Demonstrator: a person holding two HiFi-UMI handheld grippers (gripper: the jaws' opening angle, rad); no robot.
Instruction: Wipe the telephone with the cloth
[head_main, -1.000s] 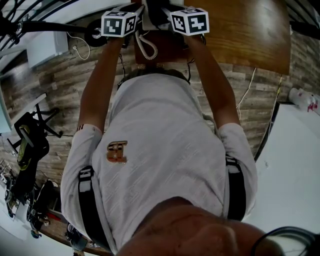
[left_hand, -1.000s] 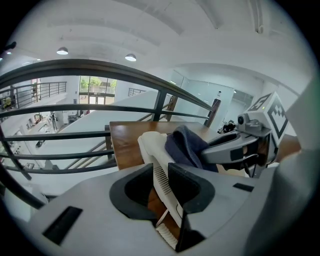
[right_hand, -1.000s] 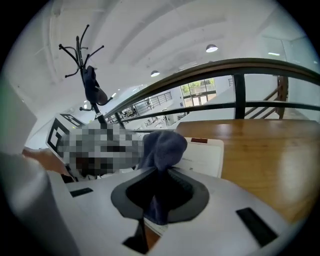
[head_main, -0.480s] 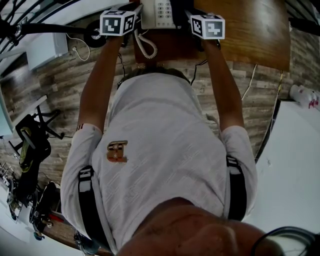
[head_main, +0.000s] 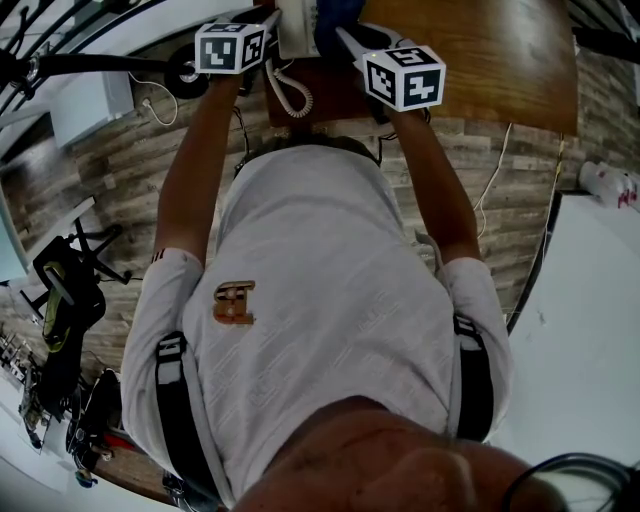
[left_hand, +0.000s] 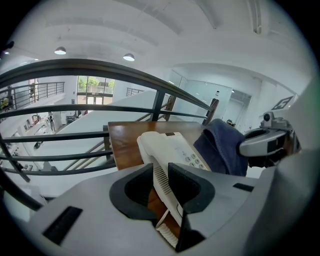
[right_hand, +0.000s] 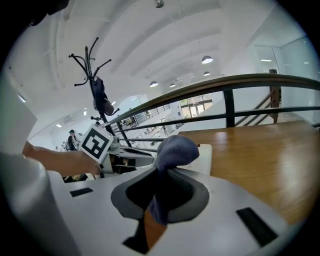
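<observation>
While my left hand-held gripper (left_hand: 161, 184) stayed clamped on the left edge of the telephone (left_hand: 172, 152), jaws pressed against the ribbed side of its white body, my right hand-held gripper (right_hand: 159, 192) swung back in from the right, where it had stood half a second before. Its jaws were shut on the cloth (right_hand: 174, 149), a dark blue bundle bulging beyond the tips. In the head view the keypad, plainly exposed half a second earlier, was covered by the cloth, which lay against the telephone's top face. The telephone rested toward the left end of the wooden surface (right_hand: 260, 160), close to the railing (left_hand: 75, 70), with its coiled cord (head_main: 290, 95) showing at the near edge. I judged this to be a wiping stroke under way across the keys, running right to left while the left grip steadied the set. The parts not yet crossed by the cloth probably remained to be wiped.
</observation>
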